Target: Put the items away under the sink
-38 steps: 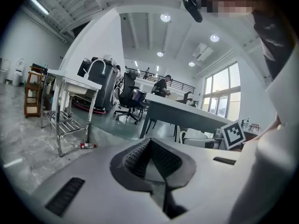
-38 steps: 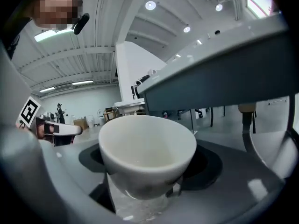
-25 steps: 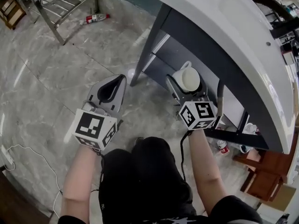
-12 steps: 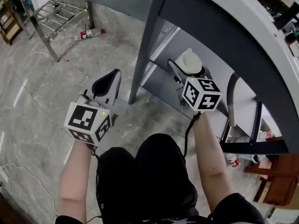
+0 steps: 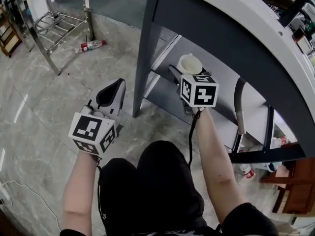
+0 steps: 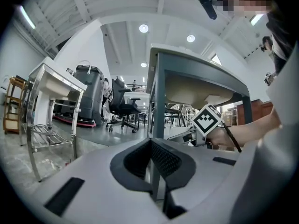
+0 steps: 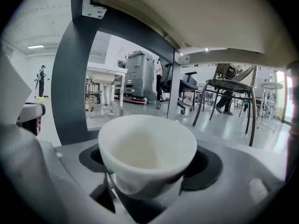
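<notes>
Grey marble floor (image 5: 44,102), steel rack (image 5: 54,23) and fallen bottle (image 5: 91,45) far left; dark-framed sink (image 5: 231,28) right. Right gripper (image 5: 186,73) jaws clamped on white cup (image 5: 190,63), above bench (image 5: 221,90) under sink. Left gripper (image 5: 118,84) jaws closed, empty, over floor.

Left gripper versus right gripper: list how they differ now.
The left gripper has its fingers together on nothing; the right gripper is shut on a white cup. The left gripper hangs over the floor, outside the sink; the right gripper reaches in under it. Both are the same grey design.
</notes>
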The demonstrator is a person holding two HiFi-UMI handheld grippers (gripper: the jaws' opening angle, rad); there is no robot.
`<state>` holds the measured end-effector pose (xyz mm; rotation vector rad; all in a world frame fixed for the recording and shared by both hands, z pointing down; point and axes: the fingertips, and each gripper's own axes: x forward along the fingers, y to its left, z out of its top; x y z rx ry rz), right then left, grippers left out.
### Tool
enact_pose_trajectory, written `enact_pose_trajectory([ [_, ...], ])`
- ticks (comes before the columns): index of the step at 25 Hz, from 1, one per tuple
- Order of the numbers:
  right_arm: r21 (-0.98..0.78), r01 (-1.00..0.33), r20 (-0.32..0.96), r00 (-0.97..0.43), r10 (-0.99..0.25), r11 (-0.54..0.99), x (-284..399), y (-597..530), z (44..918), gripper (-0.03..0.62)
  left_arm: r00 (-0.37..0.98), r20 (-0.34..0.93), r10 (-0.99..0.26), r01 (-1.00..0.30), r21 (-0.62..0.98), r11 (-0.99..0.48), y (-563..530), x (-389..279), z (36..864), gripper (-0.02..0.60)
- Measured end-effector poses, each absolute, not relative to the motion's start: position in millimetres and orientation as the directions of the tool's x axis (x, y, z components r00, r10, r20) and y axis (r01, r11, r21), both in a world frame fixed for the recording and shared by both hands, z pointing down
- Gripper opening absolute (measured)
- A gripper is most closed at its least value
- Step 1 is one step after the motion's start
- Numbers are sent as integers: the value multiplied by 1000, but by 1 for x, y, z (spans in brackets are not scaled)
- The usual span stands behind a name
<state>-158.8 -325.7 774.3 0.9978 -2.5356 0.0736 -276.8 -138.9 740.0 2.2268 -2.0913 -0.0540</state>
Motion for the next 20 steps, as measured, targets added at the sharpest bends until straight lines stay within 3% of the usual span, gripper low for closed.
enact_pose_trajectory([
  [6,120,-664,417,-641,-645,738,-160,-328,779,414,74,35,-997,-995,72,-71,-141,-267,739,9],
  [9,141,-648,424,-644,-637,749,-163,-325,781,467,82,38,-996,-995,64,-80,-140,-262,739,8],
  [12,138,-641,393,-664,-636,755,-162,-320,776,497,83,39,-996,-995,56,-81,-136,-262,737,8],
  [20,78,-699,287,-667,-688,710,-123,-299,750,497,69,2,-998,-996,62,-69,-124,-268,728,9],
])
